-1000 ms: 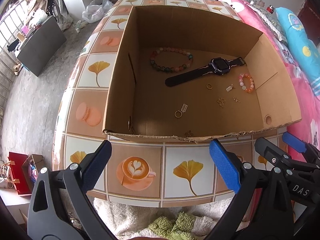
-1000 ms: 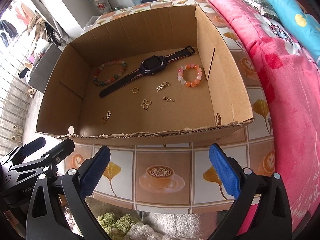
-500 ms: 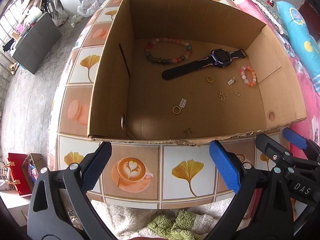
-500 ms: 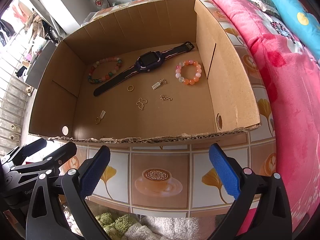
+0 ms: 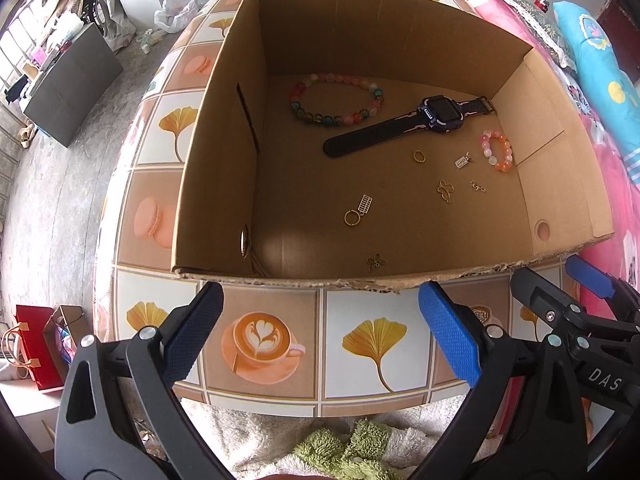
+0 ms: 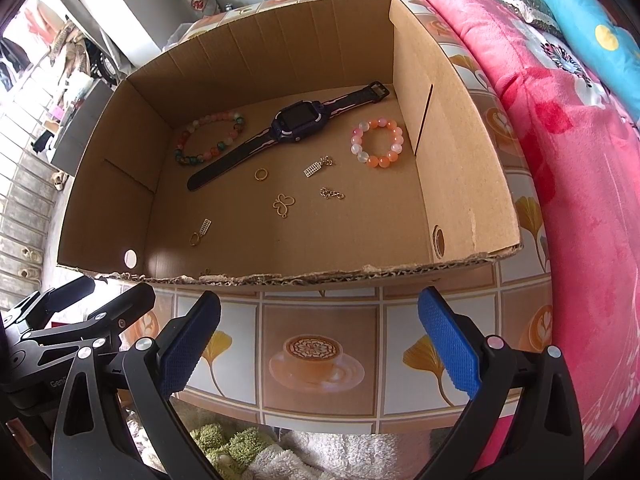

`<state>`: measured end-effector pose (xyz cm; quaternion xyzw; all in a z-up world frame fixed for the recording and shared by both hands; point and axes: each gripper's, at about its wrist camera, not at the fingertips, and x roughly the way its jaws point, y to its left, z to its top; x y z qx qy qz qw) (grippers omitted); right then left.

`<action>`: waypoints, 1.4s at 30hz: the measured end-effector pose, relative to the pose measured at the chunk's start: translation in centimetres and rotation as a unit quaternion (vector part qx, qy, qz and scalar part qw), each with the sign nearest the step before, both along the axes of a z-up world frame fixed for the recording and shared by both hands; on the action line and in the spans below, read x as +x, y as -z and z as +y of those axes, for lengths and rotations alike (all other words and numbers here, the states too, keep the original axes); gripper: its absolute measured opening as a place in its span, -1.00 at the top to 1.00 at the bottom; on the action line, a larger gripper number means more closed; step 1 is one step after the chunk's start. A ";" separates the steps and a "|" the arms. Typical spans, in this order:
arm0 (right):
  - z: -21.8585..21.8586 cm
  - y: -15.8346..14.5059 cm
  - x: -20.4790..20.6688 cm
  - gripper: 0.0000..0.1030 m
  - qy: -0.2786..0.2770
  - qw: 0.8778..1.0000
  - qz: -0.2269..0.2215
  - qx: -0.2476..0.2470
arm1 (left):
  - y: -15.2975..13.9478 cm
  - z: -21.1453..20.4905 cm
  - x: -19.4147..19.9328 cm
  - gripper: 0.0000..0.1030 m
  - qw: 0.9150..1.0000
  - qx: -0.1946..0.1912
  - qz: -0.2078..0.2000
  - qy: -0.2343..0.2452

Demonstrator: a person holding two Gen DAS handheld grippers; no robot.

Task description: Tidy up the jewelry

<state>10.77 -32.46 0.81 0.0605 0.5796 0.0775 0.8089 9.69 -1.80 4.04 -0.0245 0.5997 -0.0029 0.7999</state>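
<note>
Inside the box (image 5: 400, 32), small charms (image 6: 283, 204) are scattered thinly; both grippers (image 5: 320, 336) (image 6: 320, 336) are held released, and a flat charm could be missed by the jaws.

A cardboard box (image 5: 224, 160) is set on a table (image 5: 360, 340), w/ a bed (image 6: 580, 200) just right of the table. Inside the box, a large bead bracelet (image 5: 336, 100) is laid at rear left; a watch (image 5: 408, 126) is stretched diag. beside it, center rear. A small bead bracelet (image 5: 497, 150) is placed right of the watch, near the right wall. Betw. them & the front wall, small charms are scattered: a ring (image 5: 419, 156), a butterfly charm (image 5: 445, 191), a chain piece (image 5: 478, 187). A hoop w/ tag (image 5: 357, 212) is found left of center; another butterfly charm (image 5: 376, 262) is tucked against the front wall.
</note>
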 end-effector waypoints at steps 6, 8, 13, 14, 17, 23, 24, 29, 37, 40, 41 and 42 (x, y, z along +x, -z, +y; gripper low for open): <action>0.1 0.0 0.0 -0.87 0.000 1.000 0.000 0.001 | 0.0 0.0 0.0 -0.83 1.000 0.000 0.000 0.000; 0.1 -0.1 0.0 -0.87 -0.001 1.000 0.001 0.001 | 0.0 0.0 0.0 -0.83 1.000 -0.001 0.000 0.000; 0.1 0.0 0.0 -0.87 0.000 1.000 0.000 0.001 | 0.0 0.0 0.0 -0.83 1.000 -0.002 0.000 -0.001; 0.1 0.0 -0.1 -0.87 0.000 1.000 0.001 0.001 | 0.0 0.0 0.0 -0.83 1.000 -0.002 0.000 -0.001; 0.1 -0.1 -0.1 -0.87 0.000 1.000 0.002 0.002 | 0.0 0.0 0.0 -0.83 1.000 -0.003 0.001 -0.001; 0.3 -0.2 -0.2 -0.87 -0.001 1.000 0.003 0.004 | 0.0 0.0 0.0 -0.83 1.000 -0.004 0.001 -0.001; 0.3 -0.2 -0.2 -0.87 -0.001 1.000 0.003 0.004 | 0.0 0.0 0.0 -0.83 1.000 -0.004 0.001 -0.001; 0.3 -0.2 -0.2 -0.87 -0.001 1.000 0.004 0.005 | 0.0 0.0 0.0 -0.83 1.000 -0.004 0.001 -0.001; 0.2 0.0 -0.1 -0.87 -0.001 1.000 0.005 0.006 | 0.0 0.0 0.0 -0.83 1.000 -0.005 0.001 -0.001; 0.2 0.0 -0.1 -0.87 -0.001 1.000 0.004 0.006 | 0.0 0.1 0.0 -0.83 1.000 -0.004 0.001 -0.001; 0.2 0.0 -0.1 -0.87 -0.001 1.000 0.004 0.006 | 0.0 0.1 0.0 -0.83 1.000 -0.004 0.001 0.000; 0.2 0.0 -0.1 -0.87 -0.001 1.000 0.005 0.006 | 0.0 0.1 0.0 -0.83 1.000 -0.004 0.001 0.000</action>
